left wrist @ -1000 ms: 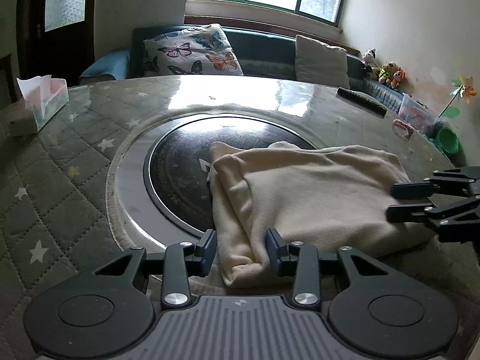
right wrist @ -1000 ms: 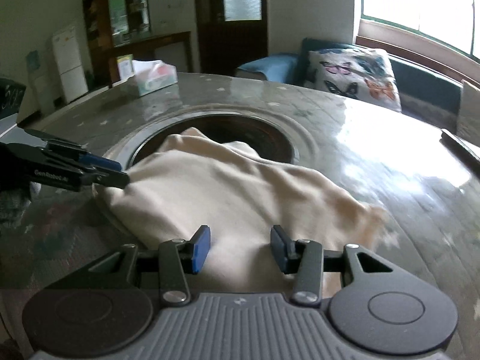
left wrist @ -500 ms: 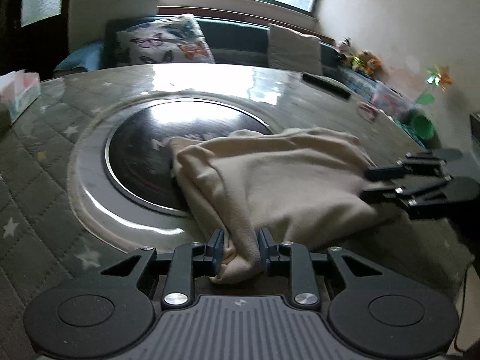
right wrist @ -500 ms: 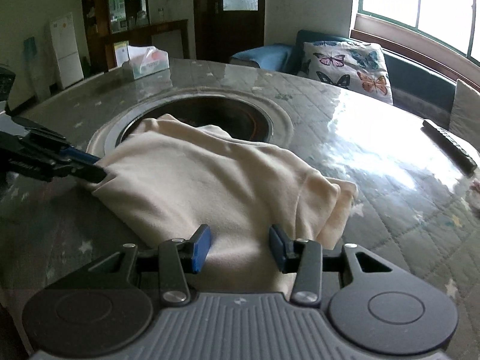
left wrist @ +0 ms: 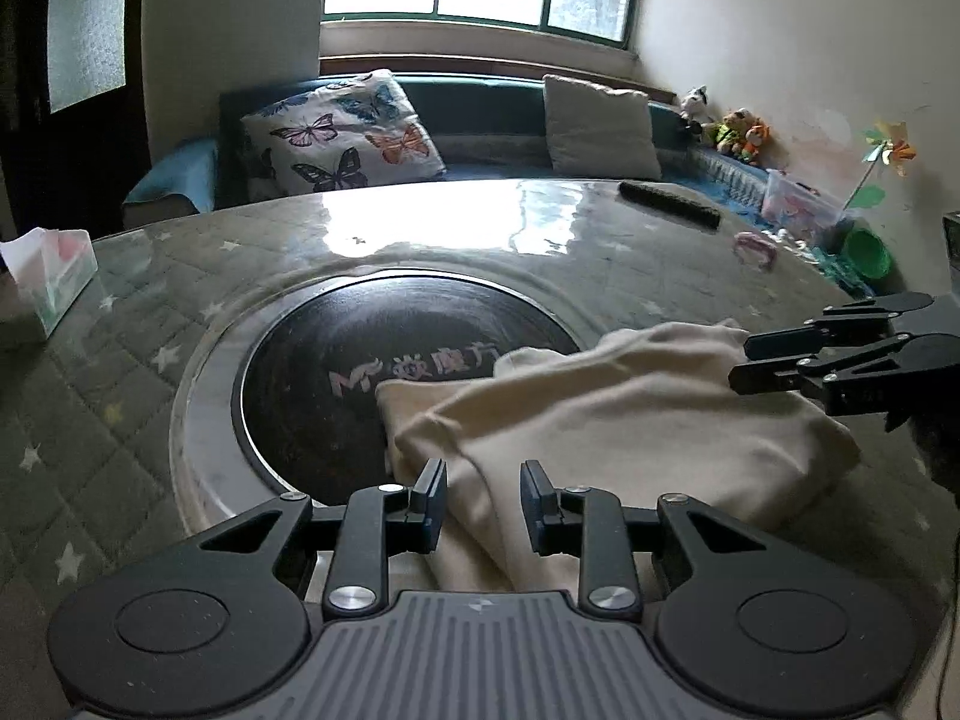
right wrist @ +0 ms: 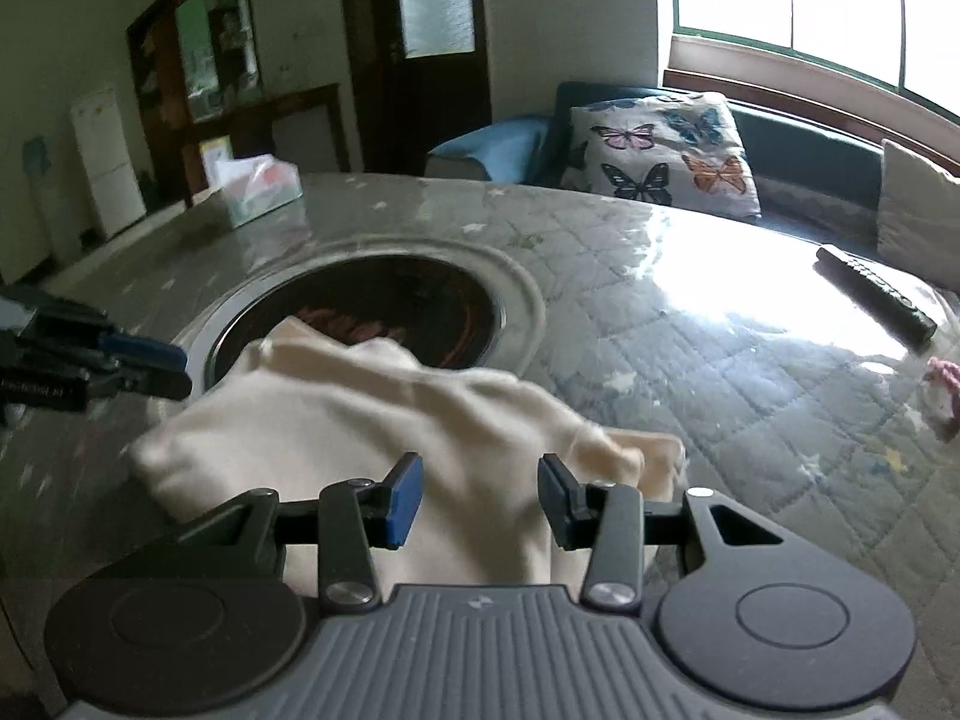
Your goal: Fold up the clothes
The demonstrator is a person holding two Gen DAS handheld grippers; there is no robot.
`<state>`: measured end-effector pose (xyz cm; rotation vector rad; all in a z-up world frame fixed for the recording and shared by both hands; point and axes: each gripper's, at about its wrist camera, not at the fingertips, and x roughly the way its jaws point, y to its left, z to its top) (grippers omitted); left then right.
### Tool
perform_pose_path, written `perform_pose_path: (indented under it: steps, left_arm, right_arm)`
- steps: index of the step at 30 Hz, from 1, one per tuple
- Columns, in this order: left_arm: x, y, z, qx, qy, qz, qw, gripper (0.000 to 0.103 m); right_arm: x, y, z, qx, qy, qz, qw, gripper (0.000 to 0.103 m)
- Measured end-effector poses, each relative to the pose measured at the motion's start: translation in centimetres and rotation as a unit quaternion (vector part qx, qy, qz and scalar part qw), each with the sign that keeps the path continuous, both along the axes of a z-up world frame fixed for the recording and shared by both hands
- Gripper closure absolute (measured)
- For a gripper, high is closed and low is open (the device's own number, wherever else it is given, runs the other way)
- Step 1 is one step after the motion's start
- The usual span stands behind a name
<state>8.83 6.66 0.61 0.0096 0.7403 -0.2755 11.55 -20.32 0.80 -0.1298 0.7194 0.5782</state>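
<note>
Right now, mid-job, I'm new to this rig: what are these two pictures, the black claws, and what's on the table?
No robot here: a person carries a two-finger gripper in each hand, each with a wide-angle camera looking along its fingers. One picture is from the left gripper, the other from the right gripper; each also catches the other gripper at its edge. On the quilted table lies a cream garment, partly over a dark round inset. A tissue box and a remote sit farther off. The garment runs between both pairs of fingers; whether either pinches it is unclear.
</note>
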Motion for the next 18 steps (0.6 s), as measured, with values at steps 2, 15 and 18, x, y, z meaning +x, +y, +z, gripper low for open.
perform_pose_path:
  steps: [2,15,18]
  left_arm:
    - [1.2,-0.1,-0.4,0.0,0.005,0.003,1.0,0.074]
    - [5.3,-2.0,-1.4,0.023,0.01,-0.004,0.9997,0.074]
    - [5.8,-3.1,-1.2,0.03,0.003,-0.018,0.9994,0.074]
  right_arm:
    - [1.1,0.2,-0.4,0.009,0.003,-0.011,1.0,0.065]
    - [3.3,0.7,-1.2,0.011,0.009,-0.041,0.999,0.076]
    - [3.8,1.5,-1.0,0.015,0.008,-0.033,0.999,0.076]
